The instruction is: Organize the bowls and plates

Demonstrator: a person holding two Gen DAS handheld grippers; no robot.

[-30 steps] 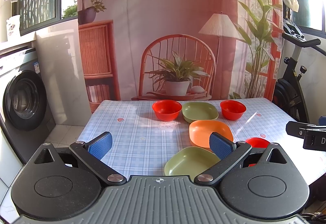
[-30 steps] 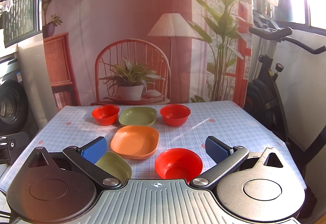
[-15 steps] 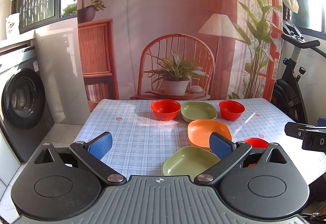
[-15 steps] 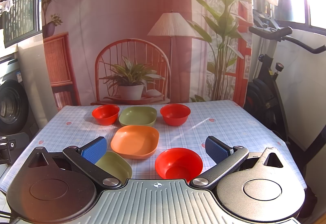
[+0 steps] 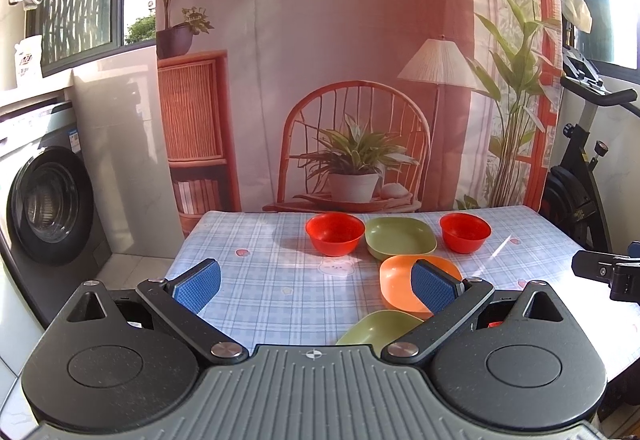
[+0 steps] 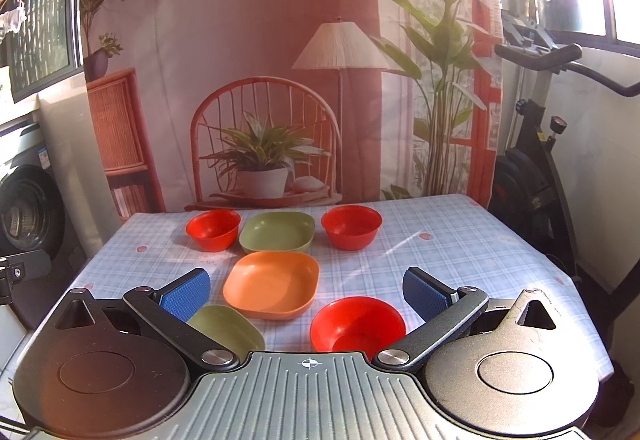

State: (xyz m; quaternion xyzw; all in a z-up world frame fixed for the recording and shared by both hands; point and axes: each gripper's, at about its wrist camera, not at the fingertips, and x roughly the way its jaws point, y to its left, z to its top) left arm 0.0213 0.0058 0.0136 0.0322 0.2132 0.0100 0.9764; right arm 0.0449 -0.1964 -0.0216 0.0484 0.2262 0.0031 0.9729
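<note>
left gripper (image 5: pixel 316 286): gaping wide, holding nothing
right gripper (image 6: pixel 306 290): gaping wide, holding nothing, hovering over near red plastic bowl (image 6: pixel 357 324)
orange squarish plastic plate (image 6: pixel 272 285): sitting mid checked-cloth desk (image 6: pixel 460 252)

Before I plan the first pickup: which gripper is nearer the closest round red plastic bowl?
Right. The right gripper hovers open just behind the closest red bowl; the left gripper, also open, sits off to the bowl's left, nearer the green plate.

No legible text; perhaps red characters on the windowsill bag (image 5: pixel 27 58).
</note>
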